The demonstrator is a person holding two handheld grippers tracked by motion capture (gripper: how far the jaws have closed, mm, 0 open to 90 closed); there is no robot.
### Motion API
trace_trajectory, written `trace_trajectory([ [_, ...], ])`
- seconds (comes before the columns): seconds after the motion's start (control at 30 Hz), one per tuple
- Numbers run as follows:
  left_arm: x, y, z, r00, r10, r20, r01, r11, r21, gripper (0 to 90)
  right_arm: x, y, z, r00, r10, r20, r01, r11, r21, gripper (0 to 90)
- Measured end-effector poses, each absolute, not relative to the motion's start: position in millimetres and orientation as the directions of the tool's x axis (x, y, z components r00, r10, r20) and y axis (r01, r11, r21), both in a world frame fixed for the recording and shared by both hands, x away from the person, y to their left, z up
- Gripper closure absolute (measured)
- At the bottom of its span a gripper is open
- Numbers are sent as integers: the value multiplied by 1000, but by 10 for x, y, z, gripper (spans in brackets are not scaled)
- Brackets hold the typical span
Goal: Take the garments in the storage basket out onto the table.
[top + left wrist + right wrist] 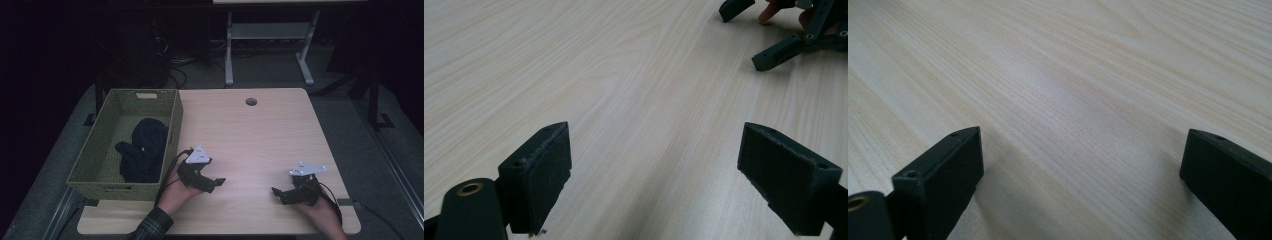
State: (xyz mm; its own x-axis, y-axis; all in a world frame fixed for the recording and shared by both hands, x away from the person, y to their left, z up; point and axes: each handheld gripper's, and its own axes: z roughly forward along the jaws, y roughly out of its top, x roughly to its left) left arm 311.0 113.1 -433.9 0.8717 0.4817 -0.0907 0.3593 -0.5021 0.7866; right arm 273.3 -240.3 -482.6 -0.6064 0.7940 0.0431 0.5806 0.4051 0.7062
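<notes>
Green basket [107, 177] holding dark cloth [143, 150] left of table [260, 130], left gripper [212, 184] and right gripper [278, 194] both wide, empty.

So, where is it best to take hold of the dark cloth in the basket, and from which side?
Probably at its raised bunched top, coming from straight above: the dark cloth lies crumpled low inside the green woven basket, whose walls block a side approach. The left hand-held gripper, open, is nearer.

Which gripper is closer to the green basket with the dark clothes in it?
Left. The left gripper sits just beside the green basket's near right corner; the right gripper is across the table, much farther away.
</notes>
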Motion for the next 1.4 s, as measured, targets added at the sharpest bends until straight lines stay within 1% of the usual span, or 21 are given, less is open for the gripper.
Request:
trace_trajectory([
  [0.6,3108,1129,-4246,879,468,-92,355,-513,782,136,2733,-2403,-4827,-606,794,43,581,405,706,32],
  [1.13,3130,1126,-4143,876,474,-87,354,-512,782,136,2733,-2402,-4826,-606,794,44,581,405,706,32],
  [1.4,3134,1128,-4104,875,475,-97,362,-506,783,137,2733,-2402,-4826,-606,794,44,581,404,706,32],
])
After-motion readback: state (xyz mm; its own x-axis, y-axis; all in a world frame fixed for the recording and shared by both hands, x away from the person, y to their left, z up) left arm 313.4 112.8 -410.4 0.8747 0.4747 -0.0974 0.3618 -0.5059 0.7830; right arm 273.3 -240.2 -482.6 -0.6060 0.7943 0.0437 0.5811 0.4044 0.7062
